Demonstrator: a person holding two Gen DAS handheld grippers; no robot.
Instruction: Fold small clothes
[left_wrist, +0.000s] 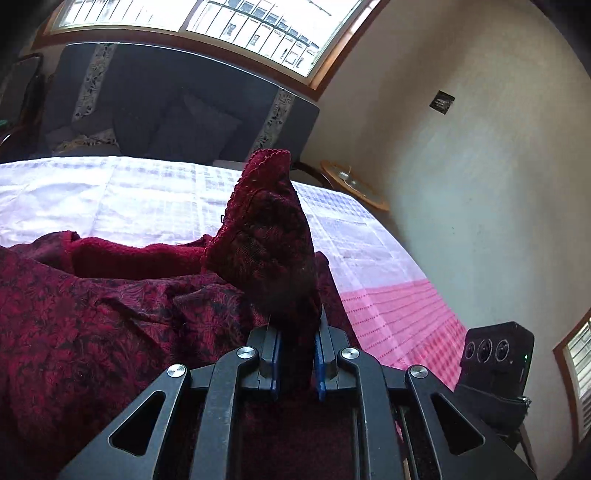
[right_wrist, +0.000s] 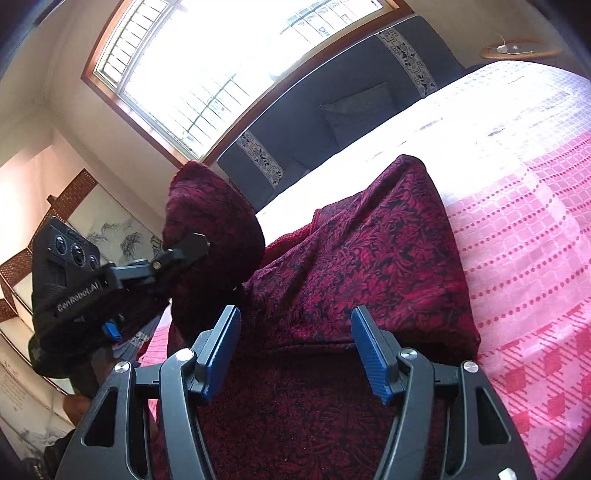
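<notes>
A dark red garment with a black floral pattern (right_wrist: 354, 251) lies on the bed. My left gripper (left_wrist: 297, 350) is shut on a corner of it, and that corner (left_wrist: 269, 236) stands up above the jaws, its scalloped edge on top. In the right wrist view the left gripper (right_wrist: 184, 254) shows at the left, holding the lifted fold (right_wrist: 210, 214). My right gripper (right_wrist: 295, 354) is open and empty, its blue pads (right_wrist: 373, 354) just above the near part of the garment.
The bed has a pink and white checked cover (right_wrist: 524, 229) and a dark headboard (left_wrist: 177, 110) with pillows under a window (right_wrist: 207, 62). A round wooden side table (left_wrist: 351, 184) stands by the wall at the right.
</notes>
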